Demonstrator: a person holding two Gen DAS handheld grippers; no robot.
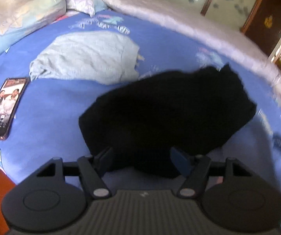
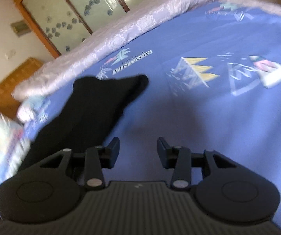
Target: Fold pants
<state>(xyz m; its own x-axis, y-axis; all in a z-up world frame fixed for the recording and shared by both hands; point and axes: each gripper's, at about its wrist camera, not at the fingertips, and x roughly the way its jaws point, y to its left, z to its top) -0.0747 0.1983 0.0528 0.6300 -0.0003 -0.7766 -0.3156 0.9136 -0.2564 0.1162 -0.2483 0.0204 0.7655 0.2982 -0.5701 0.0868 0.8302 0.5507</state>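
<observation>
The black pants [image 1: 165,113] lie in a folded bundle on the blue bed sheet [image 1: 48,117], in the middle of the left wrist view. My left gripper [image 1: 142,159] is open, its jaws on either side of the bundle's near edge. In the right wrist view the pants [image 2: 93,105] lie to the left. My right gripper [image 2: 138,152] is open and empty over bare blue sheet [image 2: 208,117], just right of the pants.
A folded light blue garment [image 1: 85,58] lies beyond the pants. A phone [image 1: 3,107] with a lit screen lies at the left. Pillows [image 1: 23,5] are at the far left, a white quilt [image 1: 189,25] along the far side. A wooden wardrobe [image 2: 72,9] stands behind.
</observation>
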